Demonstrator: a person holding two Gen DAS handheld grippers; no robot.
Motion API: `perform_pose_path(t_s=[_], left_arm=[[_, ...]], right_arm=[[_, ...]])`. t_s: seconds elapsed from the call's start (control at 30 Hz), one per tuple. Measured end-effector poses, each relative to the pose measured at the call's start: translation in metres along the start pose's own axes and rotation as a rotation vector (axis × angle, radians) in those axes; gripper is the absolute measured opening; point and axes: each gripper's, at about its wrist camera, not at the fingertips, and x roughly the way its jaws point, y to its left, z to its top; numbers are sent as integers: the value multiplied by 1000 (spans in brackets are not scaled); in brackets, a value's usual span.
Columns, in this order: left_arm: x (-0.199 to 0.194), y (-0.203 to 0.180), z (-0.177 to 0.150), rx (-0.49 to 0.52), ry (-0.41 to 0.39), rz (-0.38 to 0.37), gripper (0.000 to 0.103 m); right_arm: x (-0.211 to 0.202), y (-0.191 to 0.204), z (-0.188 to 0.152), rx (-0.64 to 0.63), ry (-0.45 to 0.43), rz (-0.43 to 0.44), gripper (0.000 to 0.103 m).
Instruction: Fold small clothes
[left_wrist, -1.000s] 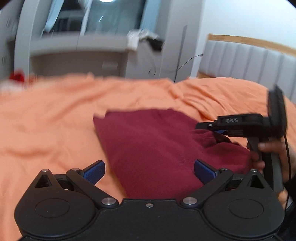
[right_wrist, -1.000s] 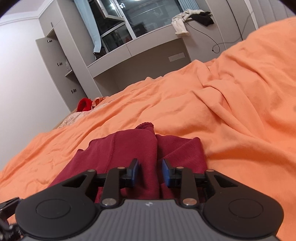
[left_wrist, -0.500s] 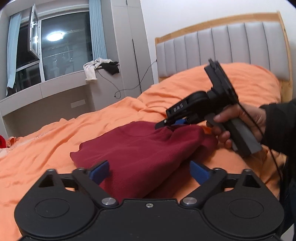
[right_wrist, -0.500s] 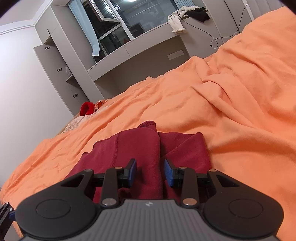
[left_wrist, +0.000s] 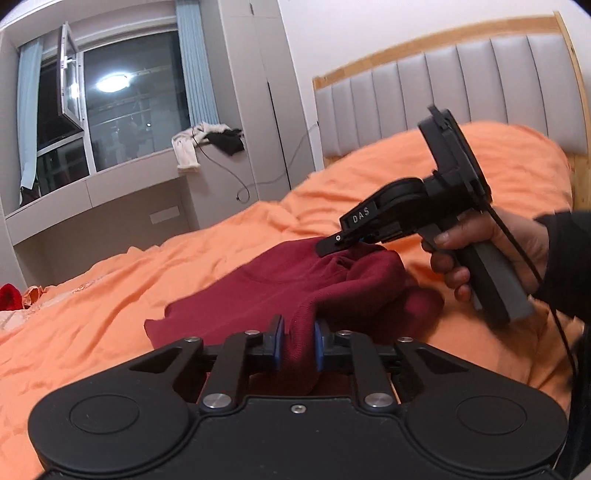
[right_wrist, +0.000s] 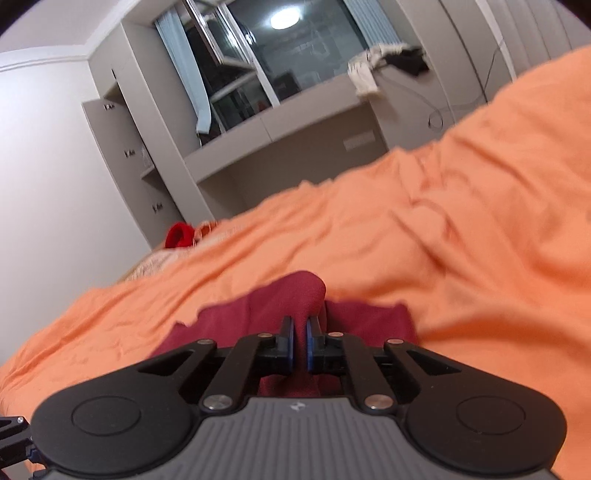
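You had both tools pinching the dark red knit garment (left_wrist: 295, 280), left tool (left_wrist: 296, 345) just closed, right tool (right_wrist: 298, 345) upper right of frame; next, lift and fold together.

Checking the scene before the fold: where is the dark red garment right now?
The dark red garment lies on the orange bedspread, low and central in both wrist views, pinched by the left tool and the right tool.

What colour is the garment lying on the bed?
Dark red, a plain knit garment on the orange bedspread; the left wrist view shows it best.
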Motion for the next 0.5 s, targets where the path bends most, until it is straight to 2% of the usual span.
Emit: perform_pose_path(t_s=[0.13,0.2,0.33,0.5], left_arm=[[4,-6,13,-12,-25,-25,17],[8,-15,16,15,-20,-47,17],[19,-30,7,69,28,-59,18],[26,-30,-2,60,79,-83,23]], right_arm=[[-16,-10,14,18,-61,-9,7],[-20,-20,18,35,-72,-21,7],[-11,-38,12,71,-2,-49,7],[4,-44,0,43,65,-99,12]])
